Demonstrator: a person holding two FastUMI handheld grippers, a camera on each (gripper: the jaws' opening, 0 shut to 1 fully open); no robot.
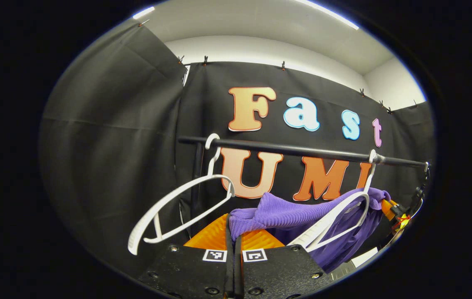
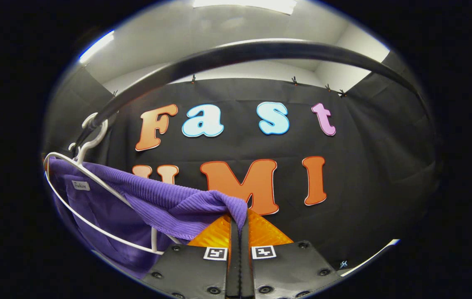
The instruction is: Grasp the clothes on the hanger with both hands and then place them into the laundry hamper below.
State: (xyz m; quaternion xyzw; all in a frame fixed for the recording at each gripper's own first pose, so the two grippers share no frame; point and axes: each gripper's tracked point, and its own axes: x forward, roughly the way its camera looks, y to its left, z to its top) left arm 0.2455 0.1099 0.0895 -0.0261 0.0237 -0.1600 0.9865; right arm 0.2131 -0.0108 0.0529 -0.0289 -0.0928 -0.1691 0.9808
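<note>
- Hanging from the black rail (image 1: 302, 149), a white hanger (image 1: 335, 220) carries the purple garment (image 1: 286, 214), which drapes over it toward the right end of the rail; a second, bare white hanger (image 1: 178, 207) hangs tilted further left.
- The left gripper (image 1: 234, 232) has its jaws pressed together on a fold of the purple cloth, the ribbed edge bunched right at the tips.
- The right gripper (image 2: 239, 226) likewise pinches a corner of the same garment (image 2: 157, 203) between its closed jaws, with the loaded hanger (image 2: 94, 182) off to its left and the rail (image 2: 240, 52) arching overhead.
- The step in hand, as I judge it, is drawing the garment free of its hanger now that both ends are held.
- To do it well, both holds should rise and come toward the near side together, so the cloth slides off the hanger's arm rather than dragging the hook along the rail.
- Keeping the pinches firm matters, since each grips only a thin edge that could slip.
- The hamper lies below, out of sight here, so lowering should wait until the cloth hangs clear.
</note>
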